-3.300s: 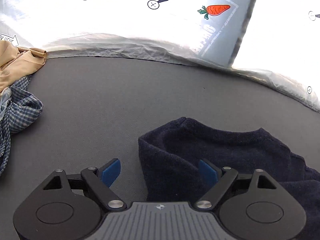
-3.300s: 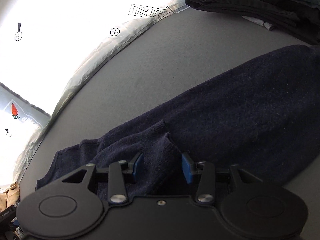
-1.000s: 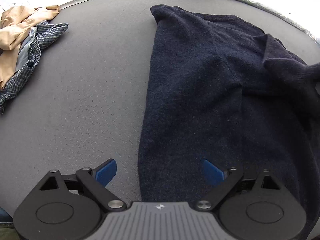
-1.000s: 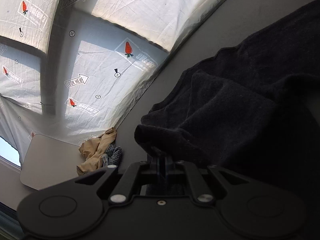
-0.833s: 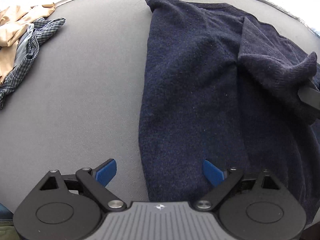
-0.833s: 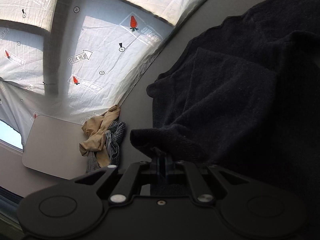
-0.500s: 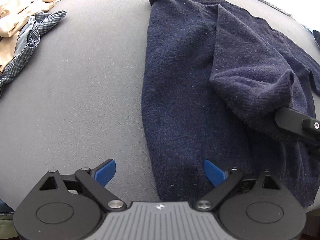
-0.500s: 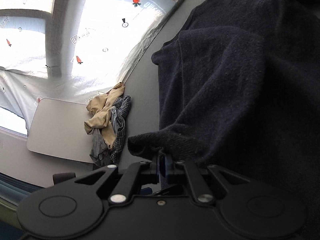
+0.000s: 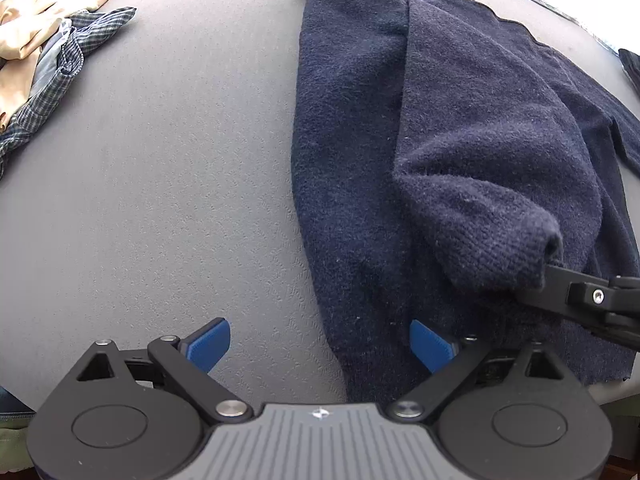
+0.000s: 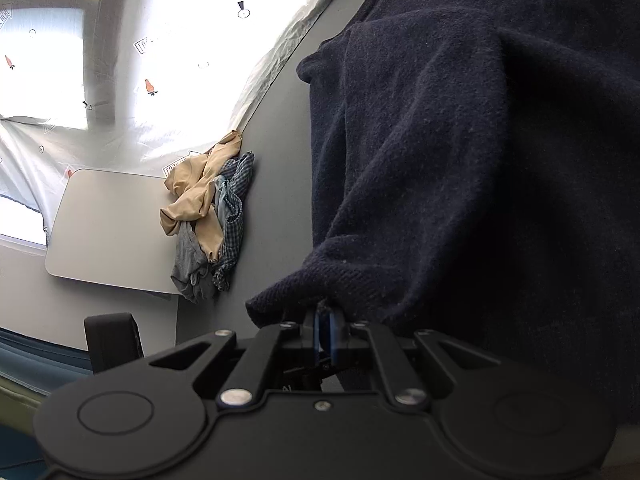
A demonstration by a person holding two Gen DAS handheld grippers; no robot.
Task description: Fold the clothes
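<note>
right gripper [image 10: 325, 330] closed tight on the ribbed cuff of a navy knit sweater [image 10: 460, 152], blue pads pressed together with fabric pinched between; sleeve lifted and draped back over the sweater body, which spreads across the grey table [image 10: 280, 184]; crumpled pile at the table's left edge: tan garment [image 10: 198, 196] on top, blue checked shirt [image 10: 234, 216] touching it, grey cloth [image 10: 188, 260] hanging below; pale flat board [image 10: 108, 228] just beside that edge; white carrot-print sheet [image 10: 152, 68] behind the far edge, backlit
</note>
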